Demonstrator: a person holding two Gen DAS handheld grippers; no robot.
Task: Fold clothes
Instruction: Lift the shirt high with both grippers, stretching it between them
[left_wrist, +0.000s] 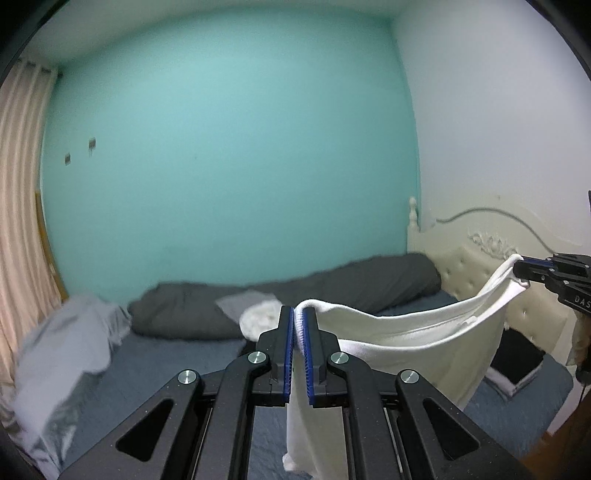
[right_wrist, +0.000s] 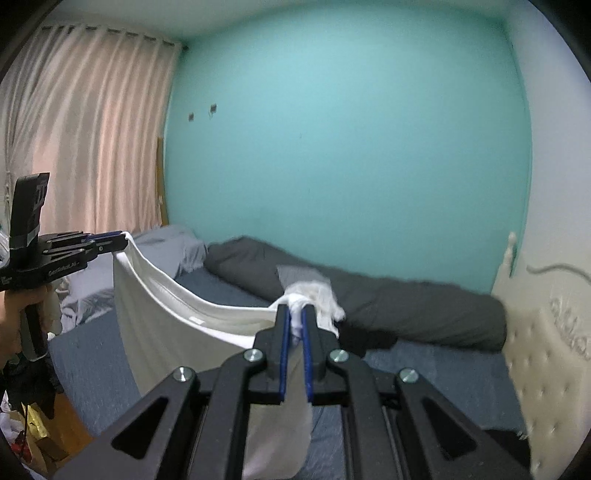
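A white garment (left_wrist: 413, 339) hangs in the air above the bed, stretched between my two grippers. My left gripper (left_wrist: 298, 317) is shut on one top corner of it. My right gripper (right_wrist: 294, 317) is shut on the other top corner. In the left wrist view the right gripper (left_wrist: 524, 271) shows at the far right, pinching the cloth. In the right wrist view the left gripper (right_wrist: 123, 238) shows at the left, held by a hand. The garment (right_wrist: 177, 314) sags between them and drapes down.
A bed with a blue sheet (left_wrist: 159, 365) lies below. A dark grey duvet roll (left_wrist: 295, 291) runs along the teal wall. A light grey pillow (left_wrist: 66, 343) lies at left. A cream tufted headboard (right_wrist: 546, 354) stands at right. A black laptop-like object (left_wrist: 517, 363) lies on the bed. Curtains (right_wrist: 88, 129) hang at left.
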